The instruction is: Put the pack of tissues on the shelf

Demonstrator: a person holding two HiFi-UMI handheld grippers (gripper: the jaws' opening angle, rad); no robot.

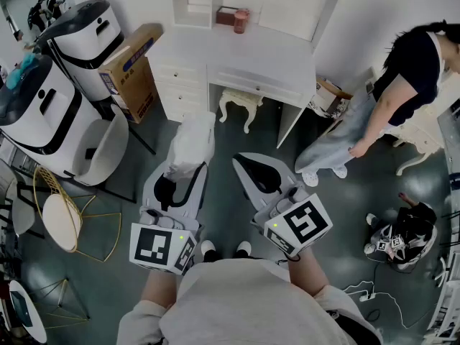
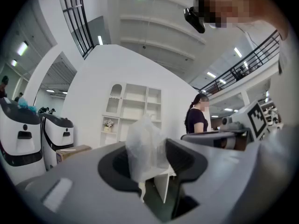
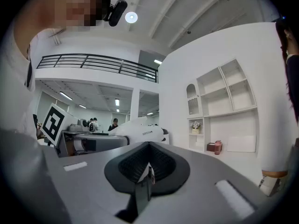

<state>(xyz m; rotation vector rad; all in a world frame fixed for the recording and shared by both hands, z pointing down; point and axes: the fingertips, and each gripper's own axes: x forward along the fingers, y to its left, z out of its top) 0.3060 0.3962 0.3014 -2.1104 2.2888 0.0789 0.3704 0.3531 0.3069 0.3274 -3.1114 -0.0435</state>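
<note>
Head view: the left hand-held gripper (image 1: 181, 175) grips the pack of tissues (image 1: 192, 142), well short of the shelf (image 1: 192, 6), whose top is cut off; the right hand-held gripper (image 1: 246, 165) is closed, empty. Left gripper view: it looks light, soft and crinkly, pinched by its lower end, likely to sag; its print is blurred. Right gripper view: jaws together, nothing between.

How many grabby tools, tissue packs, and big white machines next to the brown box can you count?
Tools: 2 (left tool, right tool)
Pack of tissues: 1, held in the left tool
Big white machines: 2
Total: 5
</note>
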